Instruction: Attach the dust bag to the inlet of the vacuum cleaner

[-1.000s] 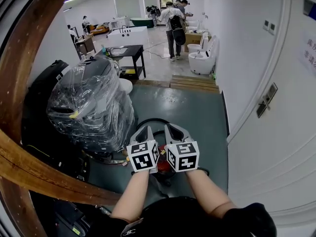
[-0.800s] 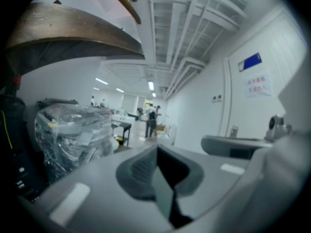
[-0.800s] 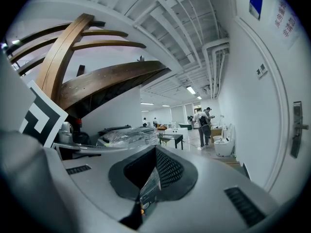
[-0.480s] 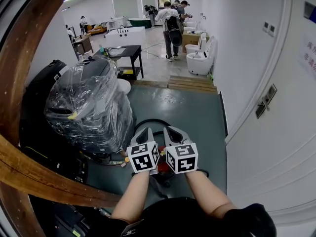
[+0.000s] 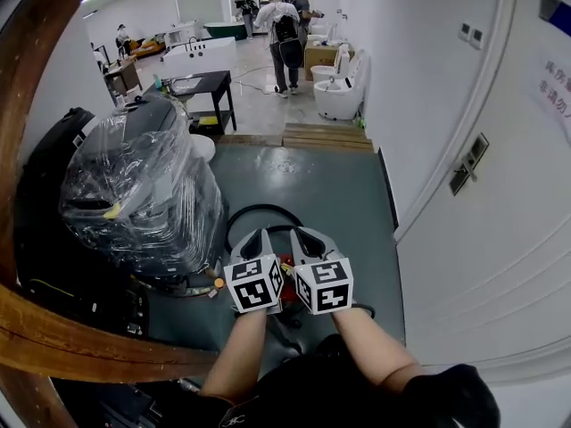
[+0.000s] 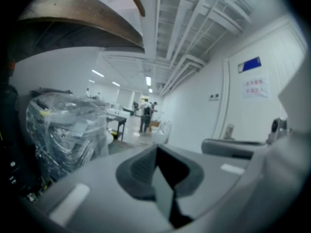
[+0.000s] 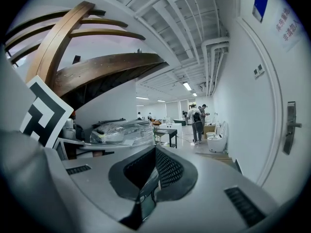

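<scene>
A curved brown wooden beam [image 5: 53, 328] and a bulky machine wrapped in clear plastic film [image 5: 138, 194] crowd the left edge of the dark green floor [image 5: 330, 185]. The left tongs [image 5: 259, 239] are clenched on nothing and held low, just beside the wrapped machine. Under and between the two tools, near the floor's near edge, lies what appears to be the red-and-black vacuum cleaner [image 5: 287, 269], mostly hidden, with its black hose [image 5: 259, 210] looping toward the middle of the floor. The right tongs [image 5: 308, 237] are likewise clenched and empty.

No view shows the dust bag or the inlet clearly. A bag of this kind is probably light, soft and easily crushed or torn, so its stiff collar round the opening looks the safer place to take hold, with one tool steadying the cleaner's body.

Open floor runs ahead to the pale wooden planks [image 5: 326, 136] at the far edge. A white door [image 5: 500, 239] and wall close the right edge. The tightest clearance is on the left, against the film.
</scene>
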The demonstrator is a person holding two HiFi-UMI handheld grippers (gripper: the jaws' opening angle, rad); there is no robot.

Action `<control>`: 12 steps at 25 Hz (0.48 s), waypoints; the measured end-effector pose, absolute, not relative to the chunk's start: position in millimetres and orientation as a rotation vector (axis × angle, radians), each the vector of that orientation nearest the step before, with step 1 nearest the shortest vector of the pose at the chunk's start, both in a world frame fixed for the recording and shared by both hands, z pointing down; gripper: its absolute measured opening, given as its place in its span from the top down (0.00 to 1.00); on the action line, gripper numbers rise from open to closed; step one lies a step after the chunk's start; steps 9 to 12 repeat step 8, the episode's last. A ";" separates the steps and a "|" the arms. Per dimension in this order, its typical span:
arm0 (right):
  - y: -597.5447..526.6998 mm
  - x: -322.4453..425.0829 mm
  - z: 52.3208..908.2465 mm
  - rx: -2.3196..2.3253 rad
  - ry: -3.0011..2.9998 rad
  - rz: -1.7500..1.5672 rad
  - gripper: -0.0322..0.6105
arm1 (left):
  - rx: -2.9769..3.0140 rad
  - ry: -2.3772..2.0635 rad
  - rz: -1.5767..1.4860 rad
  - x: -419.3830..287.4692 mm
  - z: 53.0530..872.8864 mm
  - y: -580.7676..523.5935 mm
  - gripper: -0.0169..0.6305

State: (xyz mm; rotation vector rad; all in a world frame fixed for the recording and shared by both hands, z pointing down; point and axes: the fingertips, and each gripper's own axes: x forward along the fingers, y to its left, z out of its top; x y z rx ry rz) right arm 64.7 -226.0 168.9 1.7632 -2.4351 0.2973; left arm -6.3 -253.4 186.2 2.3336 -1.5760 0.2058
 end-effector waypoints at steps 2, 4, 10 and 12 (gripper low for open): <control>-227.6 66.6 174.3 1.773 -2.420 0.312 0.95 | 2.332 -1.567 0.223 -6.8 192.4 -254.5 0.97; -230.3 69.3 175.7 1.776 -2.414 0.320 0.95 | 2.328 -1.562 0.239 -6.3 196.8 -256.5 0.97; -242.2 72.3 171.5 1.787 -2.431 0.336 0.95 | 2.326 -1.564 0.241 -5.7 197.4 -266.7 0.97; -242.2 72.3 171.5 1.787 -2.431 0.336 0.95 | 2.326 -1.564 0.241 -5.7 197.4 -266.7 0.97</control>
